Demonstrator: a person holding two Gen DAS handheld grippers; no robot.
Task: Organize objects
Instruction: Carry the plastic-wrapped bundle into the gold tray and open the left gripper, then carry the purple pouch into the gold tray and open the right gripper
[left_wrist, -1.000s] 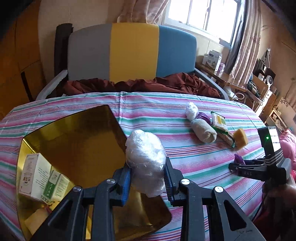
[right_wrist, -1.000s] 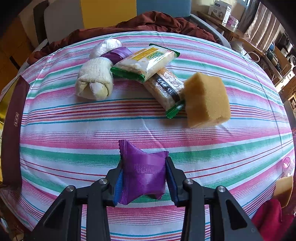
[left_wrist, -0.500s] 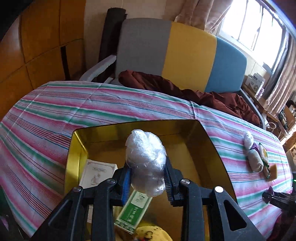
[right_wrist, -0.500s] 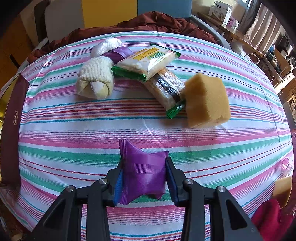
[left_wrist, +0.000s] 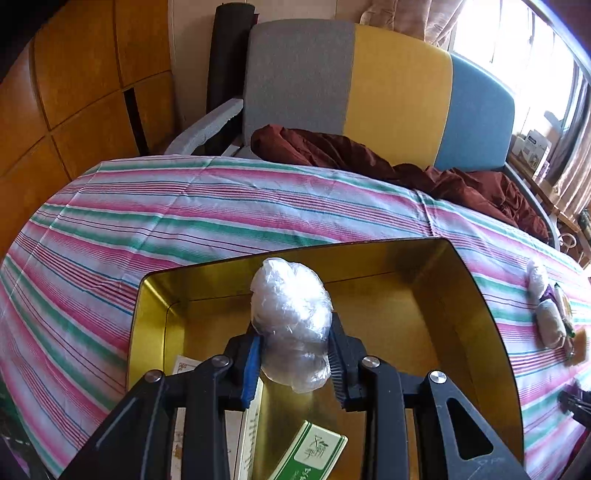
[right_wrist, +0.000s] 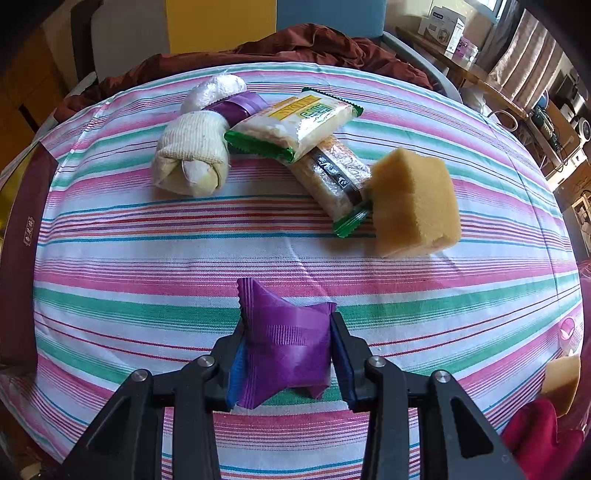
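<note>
A table covered in a pink, green and white striped cloth fills both views. In the right wrist view, a rolled cream knitted cloth bundle lies at upper left, a clear snack packet with green ends overlaps a second such packet at upper centre, and a yellow sponge block lies right. A shallow gold metal tray lies at lower centre of the left wrist view.

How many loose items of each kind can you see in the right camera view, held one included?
Snack bars: 2
Sponges: 2
Purple packets: 2
Cream cloth roll: 1
Clear-wrapped bundle: 1
Total: 8
</note>
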